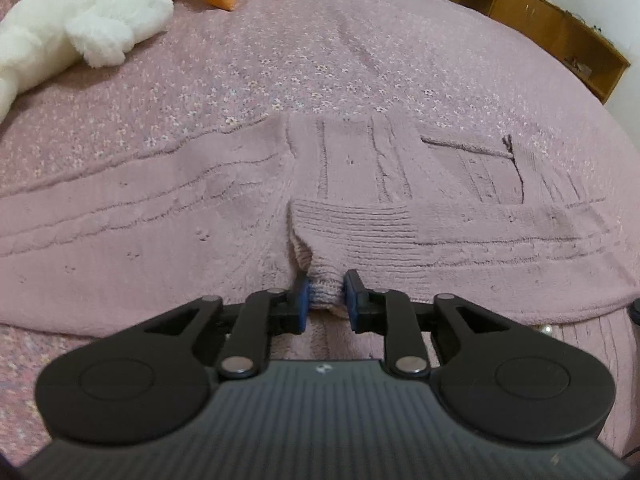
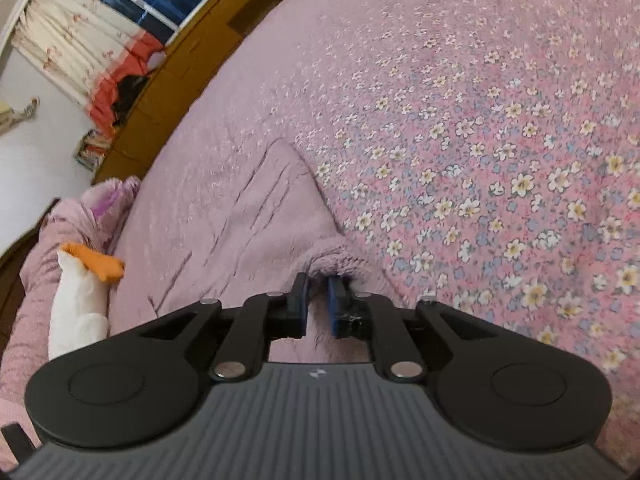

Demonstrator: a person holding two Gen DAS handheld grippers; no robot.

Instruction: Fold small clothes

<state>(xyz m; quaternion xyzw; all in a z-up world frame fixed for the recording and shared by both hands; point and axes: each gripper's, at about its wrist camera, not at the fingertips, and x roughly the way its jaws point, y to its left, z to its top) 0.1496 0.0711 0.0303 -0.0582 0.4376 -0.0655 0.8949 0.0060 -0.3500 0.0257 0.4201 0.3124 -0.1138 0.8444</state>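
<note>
Your left gripper is narrowed on a bunched ribbed cuff of the pink knit sweater, pads pinching it. Your right gripper is likewise nearly closed on a fuzzy edge of the same garment. Sweater lies spread ahead of the left claw on the floral bedspread, long axis running side to side; judged mid-fold.

The white plush toy is cut off at the left edge.
</note>
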